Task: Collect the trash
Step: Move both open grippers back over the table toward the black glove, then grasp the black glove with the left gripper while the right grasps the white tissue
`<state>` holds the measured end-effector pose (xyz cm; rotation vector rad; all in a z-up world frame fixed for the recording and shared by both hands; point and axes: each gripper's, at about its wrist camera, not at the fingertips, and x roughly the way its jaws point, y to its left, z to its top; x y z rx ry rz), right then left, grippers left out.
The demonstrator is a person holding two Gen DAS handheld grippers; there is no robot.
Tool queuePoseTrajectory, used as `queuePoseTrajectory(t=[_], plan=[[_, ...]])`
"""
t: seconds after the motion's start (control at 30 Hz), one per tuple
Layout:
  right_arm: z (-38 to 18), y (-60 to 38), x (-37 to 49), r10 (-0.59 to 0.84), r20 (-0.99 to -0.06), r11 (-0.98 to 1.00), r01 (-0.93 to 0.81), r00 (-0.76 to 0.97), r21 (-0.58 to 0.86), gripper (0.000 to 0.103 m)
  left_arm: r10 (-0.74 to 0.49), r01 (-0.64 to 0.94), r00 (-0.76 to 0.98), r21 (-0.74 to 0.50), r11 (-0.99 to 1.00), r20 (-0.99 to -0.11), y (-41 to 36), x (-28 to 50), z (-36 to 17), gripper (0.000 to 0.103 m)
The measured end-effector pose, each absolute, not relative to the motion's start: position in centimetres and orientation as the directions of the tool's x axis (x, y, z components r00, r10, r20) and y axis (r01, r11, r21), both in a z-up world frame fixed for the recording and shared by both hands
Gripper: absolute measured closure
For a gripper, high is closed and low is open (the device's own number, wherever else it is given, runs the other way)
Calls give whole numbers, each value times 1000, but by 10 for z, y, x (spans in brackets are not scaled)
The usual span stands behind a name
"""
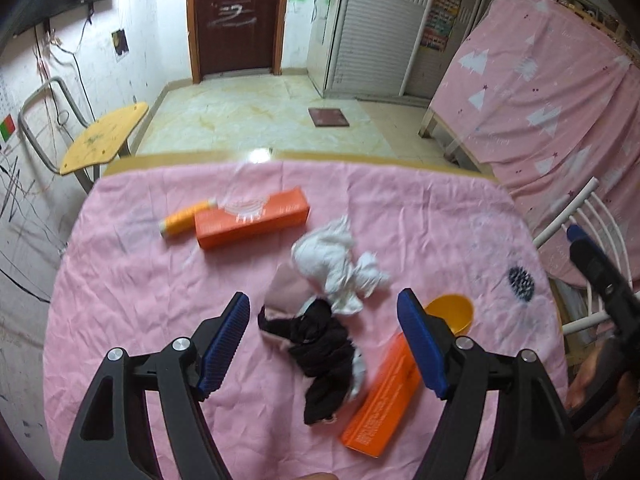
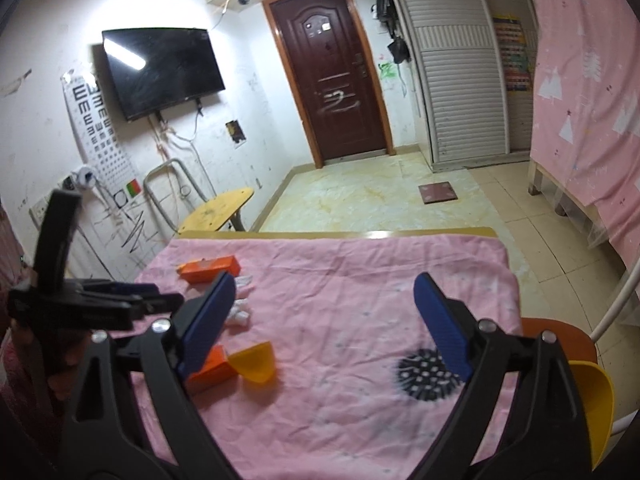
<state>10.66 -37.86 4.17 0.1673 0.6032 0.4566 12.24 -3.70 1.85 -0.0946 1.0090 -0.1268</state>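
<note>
On the table's pink cloth (image 1: 132, 280) lies a pile of crumpled white tissue (image 1: 336, 264), a pink scrap (image 1: 286, 286) and a black rag (image 1: 320, 344). My left gripper (image 1: 324, 298) hangs open over this pile, one blue pad on each side and neither touching it. An orange box (image 1: 384, 396) lies under its right finger, and a yellow scoop (image 1: 450, 314) sits beyond that. A second orange box (image 1: 252, 218) and an orange tube (image 1: 186, 218) lie farther back. My right gripper (image 2: 325, 280) is open over bare cloth with nothing between its fingers.
A black dotted patch (image 2: 426, 376) marks the cloth near the right gripper. A yellow bin rim (image 2: 592, 408) and an orange chair seat (image 2: 556, 336) sit off the table's right edge. A yellow stool (image 1: 104, 140) stands at the far left, and a pink-covered bed (image 1: 540, 100) is on the right.
</note>
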Motion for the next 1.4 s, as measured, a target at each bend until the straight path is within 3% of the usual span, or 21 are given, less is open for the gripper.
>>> queuePoseTrajectory(t=[0.37, 0.47, 0.67, 0.93, 1.23, 1.33, 1.4], plan=[[39, -321, 124, 466, -571, 880, -419, 675, 224, 16, -191, 72, 479, -178, 981, -857, -36, 120, -18, 35], [36, -303, 129, 470, -595, 874, -439, 653, 209, 16, -174, 64, 479, -163, 984, -860, -36, 119, -23, 49], [28, -270, 140, 461, -650, 863, -477, 604, 168, 11, -195, 66, 494, -187, 980, -847, -24, 112, -22, 63], [6, -223, 156, 396, -747, 850, -520, 533, 80, 11, -157, 12, 544, -180, 984, -824, 11, 99, -9, 64], [-14, -196, 168, 346, -797, 844, -535, 495, 34, 11, -121, -37, 583, -175, 984, -803, 42, 89, 0, 64], [-18, -194, 172, 319, -808, 852, -523, 496, 16, 23, -113, -49, 599, -177, 983, -793, 46, 85, 2, 64], [-22, -192, 174, 309, -817, 853, -522, 486, 13, 38, -117, -49, 605, -183, 982, -788, 48, 83, 4, 64]])
